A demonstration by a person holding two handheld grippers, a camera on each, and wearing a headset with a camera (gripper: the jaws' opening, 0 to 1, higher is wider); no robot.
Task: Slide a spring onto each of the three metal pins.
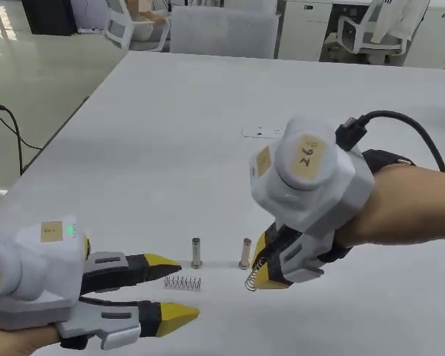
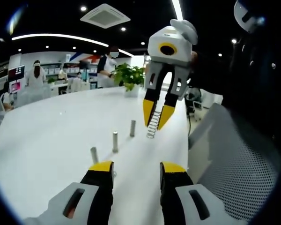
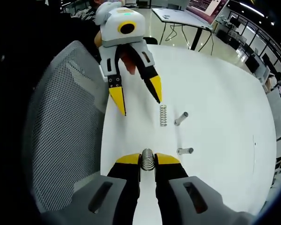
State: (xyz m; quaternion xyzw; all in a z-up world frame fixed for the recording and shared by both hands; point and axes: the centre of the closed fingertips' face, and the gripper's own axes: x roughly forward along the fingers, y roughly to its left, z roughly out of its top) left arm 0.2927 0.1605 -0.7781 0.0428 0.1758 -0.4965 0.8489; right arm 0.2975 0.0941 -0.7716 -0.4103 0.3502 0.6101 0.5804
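The white counter [image 1: 208, 133] spreads wide and bare, its far and left edges well away from the work, so both tools have open room to move. The left hand-held gripper [image 2: 136, 168] sits low with jaws wide, probably ready to take the loose spring. The right hand-held gripper [image 1: 258, 284] pinches a spring [image 3: 148, 160], hanging end-down just beside the end pin [image 1: 245, 253], apparently to line it up. The three pins [image 2: 115, 140] stand upright and bare. A second spring [image 3: 163, 115] lies flat near them.
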